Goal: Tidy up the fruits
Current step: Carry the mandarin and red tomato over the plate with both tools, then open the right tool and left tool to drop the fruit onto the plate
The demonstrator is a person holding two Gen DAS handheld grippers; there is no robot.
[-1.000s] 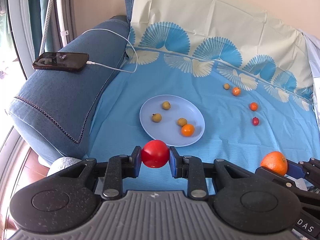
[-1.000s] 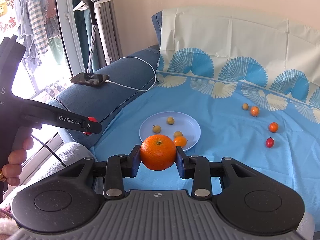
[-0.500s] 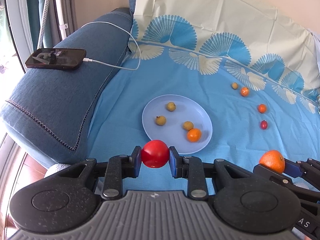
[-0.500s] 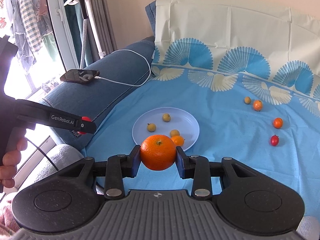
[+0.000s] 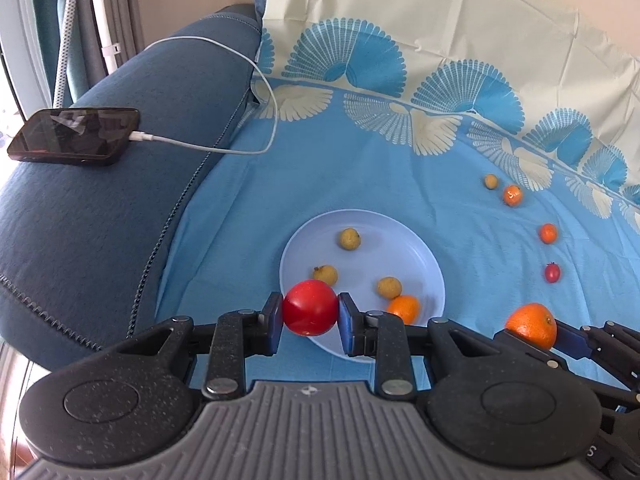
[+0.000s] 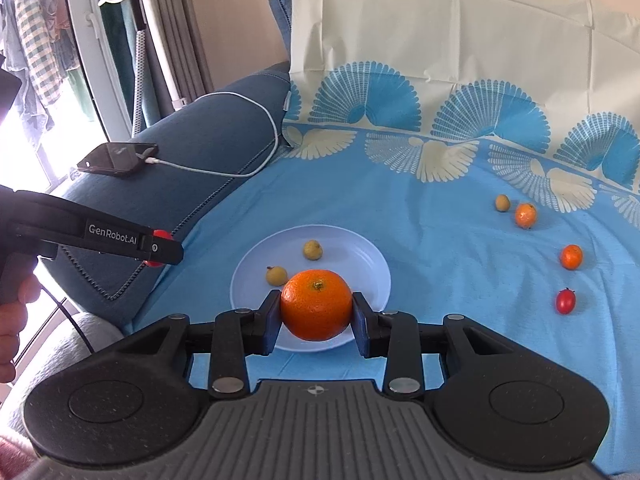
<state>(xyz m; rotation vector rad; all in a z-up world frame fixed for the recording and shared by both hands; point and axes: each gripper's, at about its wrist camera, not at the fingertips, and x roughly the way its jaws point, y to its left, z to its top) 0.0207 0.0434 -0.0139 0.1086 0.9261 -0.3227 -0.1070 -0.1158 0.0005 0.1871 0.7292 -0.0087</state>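
Note:
My left gripper is shut on a red tomato, held above the near left rim of the pale blue plate. My right gripper is shut on a large orange over the plate's near side. The orange also shows at the right of the left wrist view. The plate holds three small yellow-brown fruits and a small orange fruit. Several small fruits lie loose on the blue cloth to the right, among them a red cherry tomato.
A phone on a white charging cable rests on the blue sofa arm at the left. The patterned cloth runs up the backrest behind. A person's hand holds the left gripper's handle. A clothes steamer pole stands by the window.
Both grippers have moved forward and down toward the plate, each still holding its fruit. The plate and the loose fruits now sit closer and larger in both views.

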